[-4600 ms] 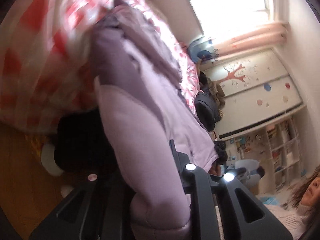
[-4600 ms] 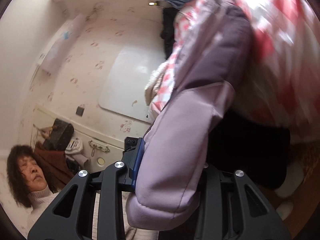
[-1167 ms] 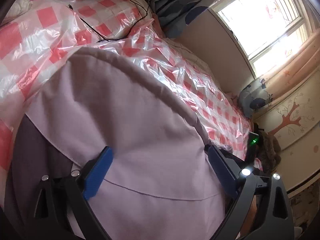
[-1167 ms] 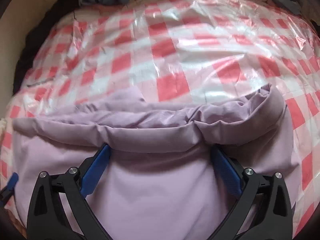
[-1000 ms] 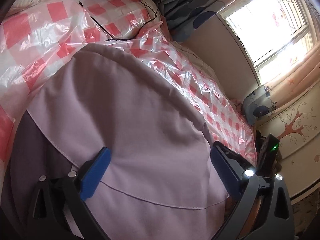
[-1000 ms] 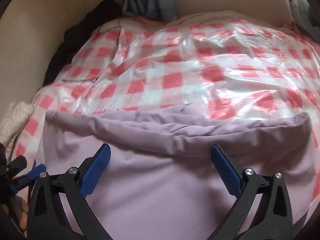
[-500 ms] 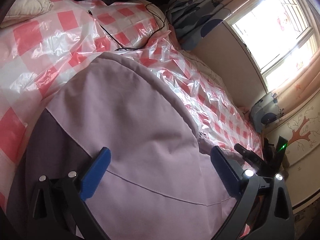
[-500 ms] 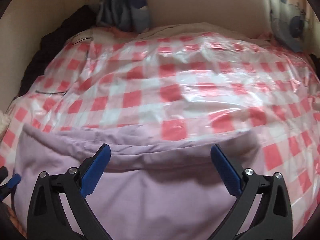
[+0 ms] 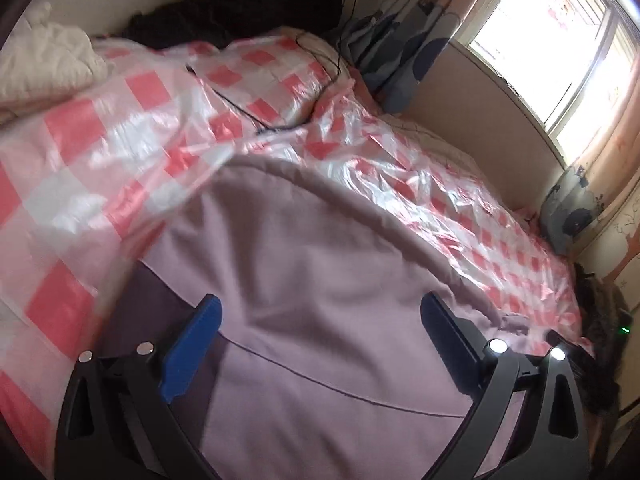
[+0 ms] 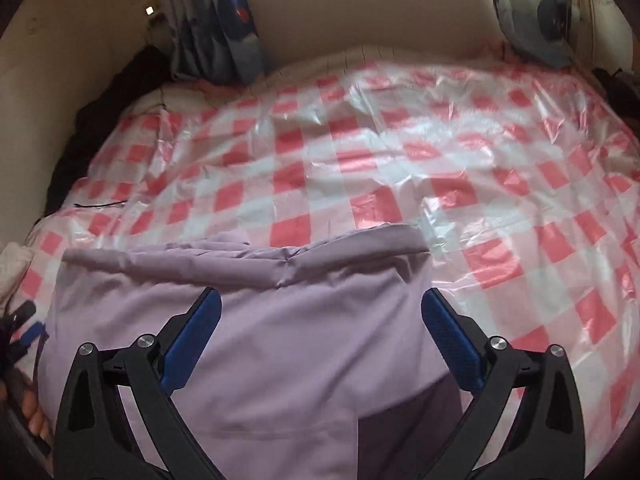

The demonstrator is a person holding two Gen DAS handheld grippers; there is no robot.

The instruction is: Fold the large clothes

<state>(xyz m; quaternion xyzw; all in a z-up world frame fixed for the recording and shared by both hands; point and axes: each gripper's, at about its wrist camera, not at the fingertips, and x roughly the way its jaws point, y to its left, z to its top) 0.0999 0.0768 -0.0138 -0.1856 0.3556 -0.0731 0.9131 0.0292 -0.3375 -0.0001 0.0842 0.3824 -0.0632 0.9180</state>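
The padded lilac jacket with darker purple panels (image 10: 248, 344) lies spread on the pink-and-white checked plastic sheet (image 10: 360, 160) covering the bed; the left gripper (image 9: 318, 316) and right gripper (image 10: 320, 308) hover over it, both spread wide and empty; it looks soft, bulky, light, probably slippery; pinch a hem or sleeve edge, not the puffed middle

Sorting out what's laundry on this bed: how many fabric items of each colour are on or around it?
Lilac garment: 1
Black clothes pile: 1
Cream quilted item: 1
Blue-grey patterned cushions: 2
Total: 5, all lying on or beside the red-checked plastic sheet.
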